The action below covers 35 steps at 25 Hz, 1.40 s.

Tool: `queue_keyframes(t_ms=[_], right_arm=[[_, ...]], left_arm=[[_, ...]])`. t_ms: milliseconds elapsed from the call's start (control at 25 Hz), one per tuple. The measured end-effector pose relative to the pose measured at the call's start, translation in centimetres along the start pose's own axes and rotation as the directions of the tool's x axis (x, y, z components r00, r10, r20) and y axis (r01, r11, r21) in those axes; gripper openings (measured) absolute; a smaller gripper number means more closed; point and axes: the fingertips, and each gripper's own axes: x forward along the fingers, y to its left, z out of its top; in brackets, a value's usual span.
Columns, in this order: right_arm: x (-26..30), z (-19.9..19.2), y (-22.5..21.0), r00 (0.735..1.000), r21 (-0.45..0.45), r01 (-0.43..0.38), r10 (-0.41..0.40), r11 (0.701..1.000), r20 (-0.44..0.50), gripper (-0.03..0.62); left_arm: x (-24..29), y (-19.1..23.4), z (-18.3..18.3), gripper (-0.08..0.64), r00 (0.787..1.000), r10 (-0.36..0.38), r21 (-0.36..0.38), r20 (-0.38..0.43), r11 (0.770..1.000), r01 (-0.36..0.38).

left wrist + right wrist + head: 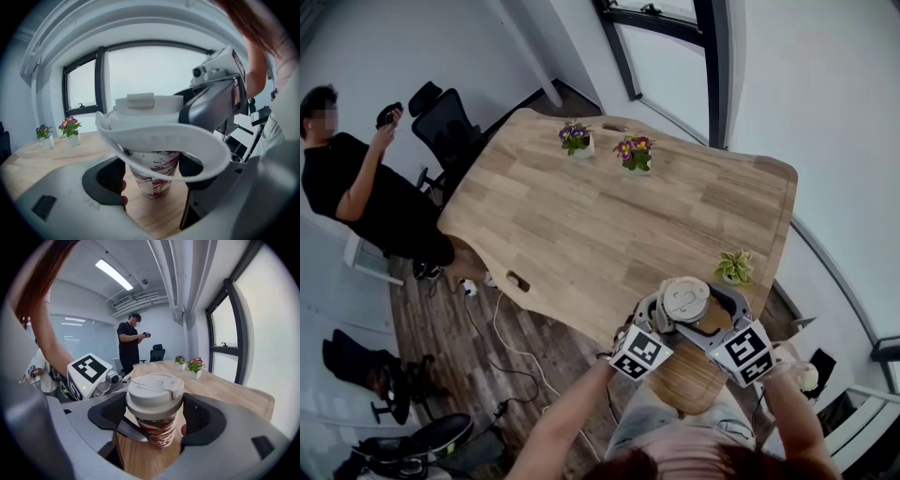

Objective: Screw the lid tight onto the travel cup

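The travel cup (684,302) stands at the near edge of the wooden table (609,216), both grippers around it. It has a red marbled body (152,176) and a white lid (154,389). My left gripper (152,174) is shut on the cup's body, its dark pads on either side; in the head view the left gripper (661,316) is on the cup's left. My right gripper (154,409) is shut on the lid, higher up, and reaches in from the right gripper's side (718,311). The right gripper's white curved finger (178,145) crosses the left gripper view below the lid.
Two small flower pots (575,139) (636,153) stand at the table's far end, a green plant (734,266) near the right edge. A person in black (347,187) sits at the left beside an office chair (445,122). Cables (502,347) lie on the floor.
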Motion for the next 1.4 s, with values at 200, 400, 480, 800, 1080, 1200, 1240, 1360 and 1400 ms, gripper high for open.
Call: queue_keyframes(t_ms=[200,400,480,800,1080,1200,1240,1360,1400], right_arm=[[-0.18,-0.08,-0.09,0.992,-0.024,-0.116,0.114,0.993,-0.062,0.362],[0.0,0.19,0.12,0.985,-0.057,-0.152,0.147,0.987,-0.085,0.362],[0.02,0.24,0.06,0.995,-0.045,-0.09,0.088,0.995,-0.053,0.362],[-0.11,-0.12,0.23,1.0,0.016,-0.001,0.002,1.0,-0.031,0.362],[-0.49,0.1,-0.07,0.987,-0.081,-0.138,0.13,0.987,-0.094,0.362],[-0.56,0.14,-0.01,0.998,-0.062,-0.049,0.046,0.997,-0.051,0.362],[-0.57,0.17,-0.07,1.0,-0.043,-0.005,0.004,0.999,-0.029,0.362],[-0.42,0.05,-0.22,0.998,0.04,0.071,-0.071,0.997,0.001,0.362],[-0.36,-0.04,-0.16,0.998,0.066,0.062,-0.062,0.996,-0.007,0.362]], left_arm=[[-0.09,-0.49,-0.16,0.344,0.994,-0.103,0.049,-0.042,0.993,0.105],[-0.05,-0.36,0.02,0.345,0.993,-0.103,0.058,-0.061,0.993,0.107],[-0.01,-0.25,0.04,0.344,0.997,-0.06,0.039,-0.044,0.997,0.061],[0.12,-0.26,-0.08,0.344,0.999,-0.029,0.026,-0.04,0.999,0.03],[0.25,-0.62,-0.11,0.344,0.989,-0.116,0.065,-0.089,0.99,0.122],[0.21,-0.59,-0.12,0.344,0.996,-0.061,0.044,-0.072,0.997,0.064],[0.23,-0.5,-0.09,0.344,0.997,-0.042,0.039,-0.065,0.998,0.045],[0.32,-0.31,0.03,0.344,0.999,-0.019,0.028,-0.051,0.999,0.021],[0.3,-0.34,-0.02,0.344,0.998,-0.024,0.026,-0.053,0.999,0.025]])
